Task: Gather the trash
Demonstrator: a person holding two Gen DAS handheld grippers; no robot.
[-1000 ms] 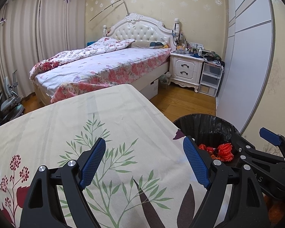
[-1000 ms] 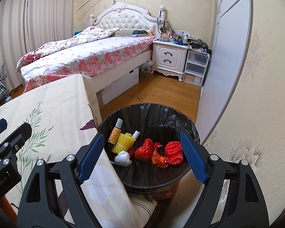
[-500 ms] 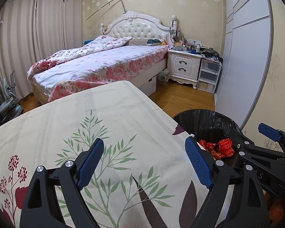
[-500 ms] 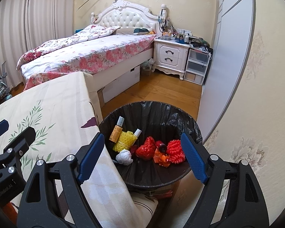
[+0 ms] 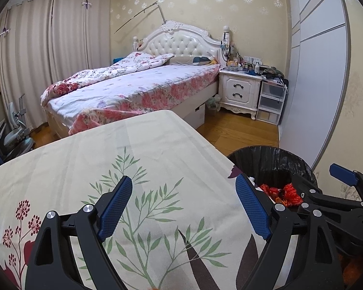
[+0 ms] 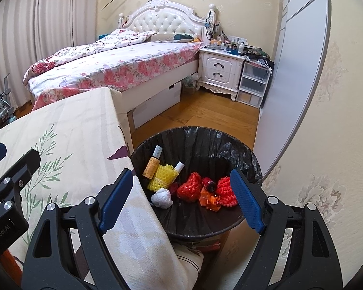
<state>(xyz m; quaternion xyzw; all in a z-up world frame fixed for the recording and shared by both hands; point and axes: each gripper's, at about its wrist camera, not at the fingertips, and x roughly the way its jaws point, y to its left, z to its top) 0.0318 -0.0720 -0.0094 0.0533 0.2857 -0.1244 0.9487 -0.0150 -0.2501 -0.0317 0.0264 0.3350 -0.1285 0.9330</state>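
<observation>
Round black-lined bin (image 6: pixel 230 145) holds yellow foam netting (image 6: pixel 163 177).

A floral-covered bed (image 5: pixel 138 84) stands against patterned yellow wallpaper (image 5: pixel 205 7), beside a white nightstand (image 5: pixel 239 91), on wood flooring (image 6: pixel 205 111).

This is a bedroom in someone's home. A bed (image 5: pixel 138 89) with a white tufted headboard (image 5: pixel 179 44) and a pink flowered quilt fills the middle, and long beige curtains (image 5: pixel 50 55) hang down the left wall. Beside the bed stands a white carved nightstand (image 5: pixel 239 91), its top crowded with small bottles and clutter, with clear plastic drawers (image 5: pixel 269 102) next to it. The wallpaper (image 5: pixel 205 4) is pale yellow with silvery flower motifs, the floor (image 6: pixel 205 111) is warm wood, and a grey sliding wardrobe door (image 5: pixel 317 72) runs along the right. Nearest to me, a desk (image 5: pixel 109 159) wears a leaf-printed cloth
</observation>
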